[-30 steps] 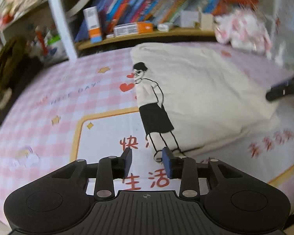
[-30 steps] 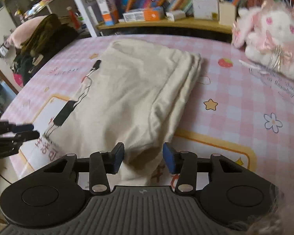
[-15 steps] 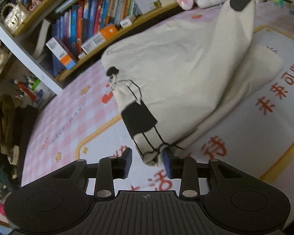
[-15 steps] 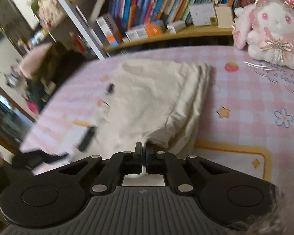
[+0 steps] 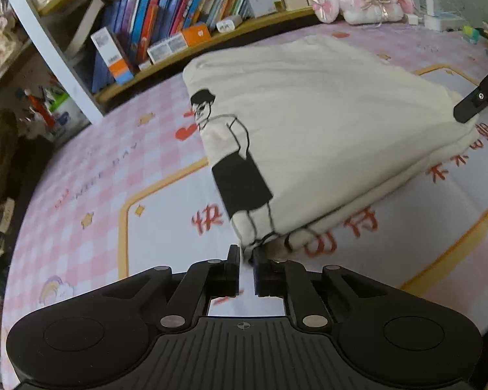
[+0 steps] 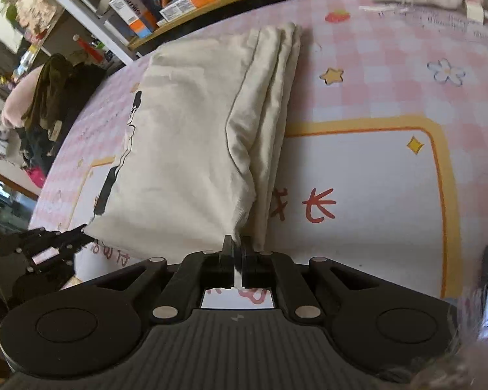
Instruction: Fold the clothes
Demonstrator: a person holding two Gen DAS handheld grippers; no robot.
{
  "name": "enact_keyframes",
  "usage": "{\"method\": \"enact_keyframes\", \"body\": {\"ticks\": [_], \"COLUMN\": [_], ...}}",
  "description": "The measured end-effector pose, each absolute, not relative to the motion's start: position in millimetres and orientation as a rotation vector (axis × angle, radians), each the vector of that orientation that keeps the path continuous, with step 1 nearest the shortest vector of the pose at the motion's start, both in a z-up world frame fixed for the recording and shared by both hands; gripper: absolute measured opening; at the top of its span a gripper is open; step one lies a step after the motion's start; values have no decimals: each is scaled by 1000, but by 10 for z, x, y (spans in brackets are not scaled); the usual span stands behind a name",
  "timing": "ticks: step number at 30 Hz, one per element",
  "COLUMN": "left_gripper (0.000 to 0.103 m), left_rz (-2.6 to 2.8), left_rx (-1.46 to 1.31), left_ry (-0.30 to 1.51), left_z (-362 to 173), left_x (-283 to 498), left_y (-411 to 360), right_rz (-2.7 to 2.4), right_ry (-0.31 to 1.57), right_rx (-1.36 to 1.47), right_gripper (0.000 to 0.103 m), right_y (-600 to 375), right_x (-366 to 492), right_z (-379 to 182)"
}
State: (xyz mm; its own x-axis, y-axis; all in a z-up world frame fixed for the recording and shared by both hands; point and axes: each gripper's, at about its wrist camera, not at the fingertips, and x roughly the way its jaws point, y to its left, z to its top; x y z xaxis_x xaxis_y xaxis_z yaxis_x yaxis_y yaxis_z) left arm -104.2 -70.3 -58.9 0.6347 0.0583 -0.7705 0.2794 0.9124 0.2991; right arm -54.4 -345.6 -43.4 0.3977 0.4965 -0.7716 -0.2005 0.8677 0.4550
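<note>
Left gripper (image 5: 246, 256), jaws opening, and closed right gripper (image 6: 237, 247) each pinch a near corner of the cream shirt (image 5: 325, 123).

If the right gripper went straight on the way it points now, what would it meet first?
The right gripper is already shut on the near corner of the folded cream cotton T-shirt; going straight on, it would likely push into that shirt's layered side edge first.

Both grippers matte black plastic: left gripper (image 5: 246, 256) & right gripper (image 6: 237, 246) w/ ribbed centre body, round discs either side, silver screws on linkage arms near that body
</note>
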Motion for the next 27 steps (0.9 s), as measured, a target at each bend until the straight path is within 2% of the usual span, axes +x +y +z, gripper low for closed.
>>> {"method": "enact_keyframes", "body": {"ticks": [2, 3, 4, 6, 9, 12, 17, 22, 25, 26, 27], "left_gripper": [14, 19, 23, 28, 28, 28, 28, 28, 28, 29, 33], "left_rz": [-134, -131, -127, -116, -126, -164, -211, -198, -176, -164, -152], "left_rx": [413, 390, 363, 291, 155, 107, 153, 174, 178, 167, 152], "left_ry": [890, 882, 870, 839, 771, 745, 833, 903, 880, 870, 860], "left_z": [-521, -468, -412, -293, -136, -120, -386, -526, -433, -409, -389], "left_x": [-1115, -1125, -1127, -1101, -977, -834, -649, -660, -664, -647, -626], "left_y": [-642, -596, -546, -455, -415, -518, -742, -767, -718, -700, -681], "right_rz": [457, 460, 456, 436, 391, 387, 438, 342, 367, 360, 352], "right_ry": [1048, 1033, 1016, 977, 977, 984, 847, 1018, 974, 944, 916], "right_rx": [298, 291, 284, 269, 270, 253, 294, 329, 323, 314, 303], "right_gripper": [9, 16, 27, 33, 31, 5, 3, 4, 13, 19, 33], "right_y": [-3448, -3444, -3437, -3416, -3369, -3291, -3367, -3442, -3464, -3469, -3466], "right_x": [-603, -633, -650, -665, -595, -610, -801, -683, -730, -753, -753], "right_z": [-343, -297, -267, -230, -308, -359, -113, -513, -387, -318, -257]}}
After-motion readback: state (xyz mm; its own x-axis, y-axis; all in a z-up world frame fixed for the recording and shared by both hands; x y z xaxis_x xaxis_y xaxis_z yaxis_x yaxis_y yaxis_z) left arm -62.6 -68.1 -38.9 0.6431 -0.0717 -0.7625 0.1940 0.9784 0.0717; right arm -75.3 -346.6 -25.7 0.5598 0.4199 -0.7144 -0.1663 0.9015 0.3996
